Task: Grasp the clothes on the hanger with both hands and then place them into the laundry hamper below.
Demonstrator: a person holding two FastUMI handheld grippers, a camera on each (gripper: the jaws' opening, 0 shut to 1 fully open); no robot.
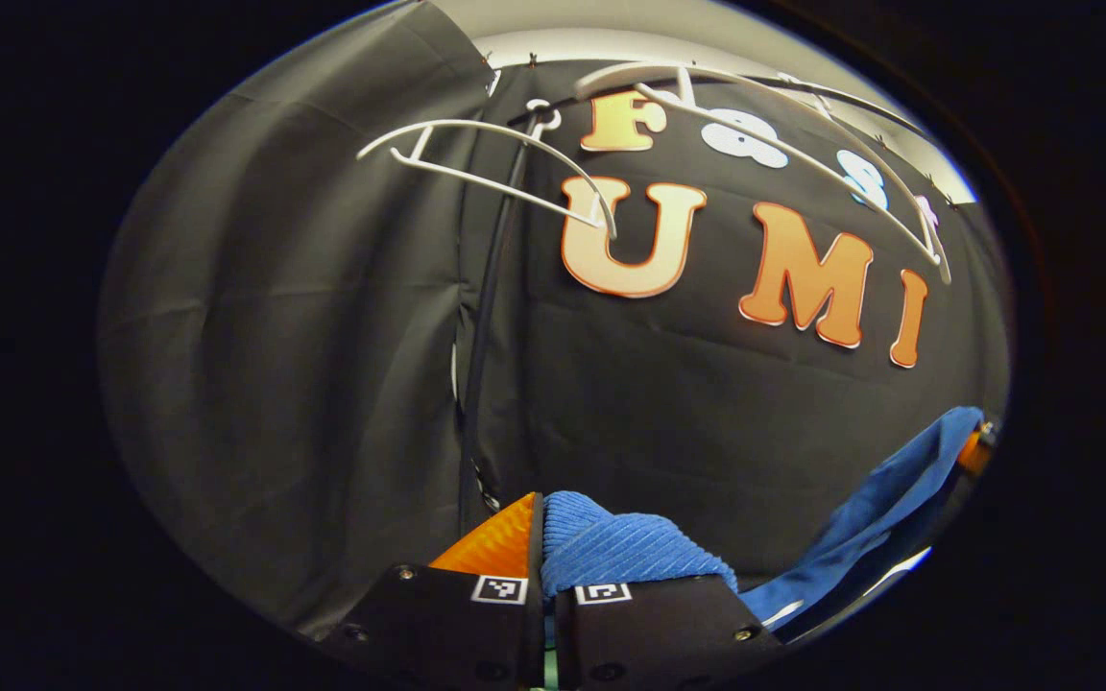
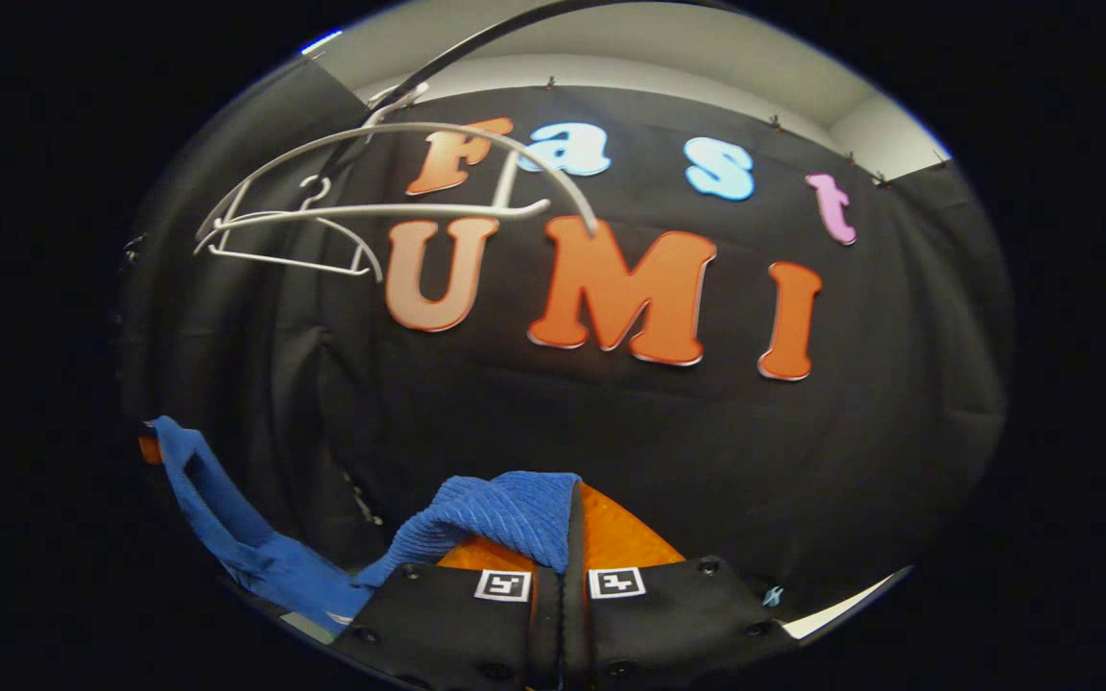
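My left tongs (image 1: 543, 537) and right tongs (image 2: 567, 533) both pinch the blue shirt (image 1: 625, 552), spanning it clear of the bare hangers (image 1: 495, 173) at upper left, ready for lowering.

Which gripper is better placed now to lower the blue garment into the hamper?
Neither clearly: the left gripper and right gripper both have jaws closed on the blue ribbed fabric garment, already off the white wire hangers. Hamper unseen.

Ribbed blue cloth garment (image 1: 630, 552) (matt); smooth white plastic hangers (image 2: 390, 206).
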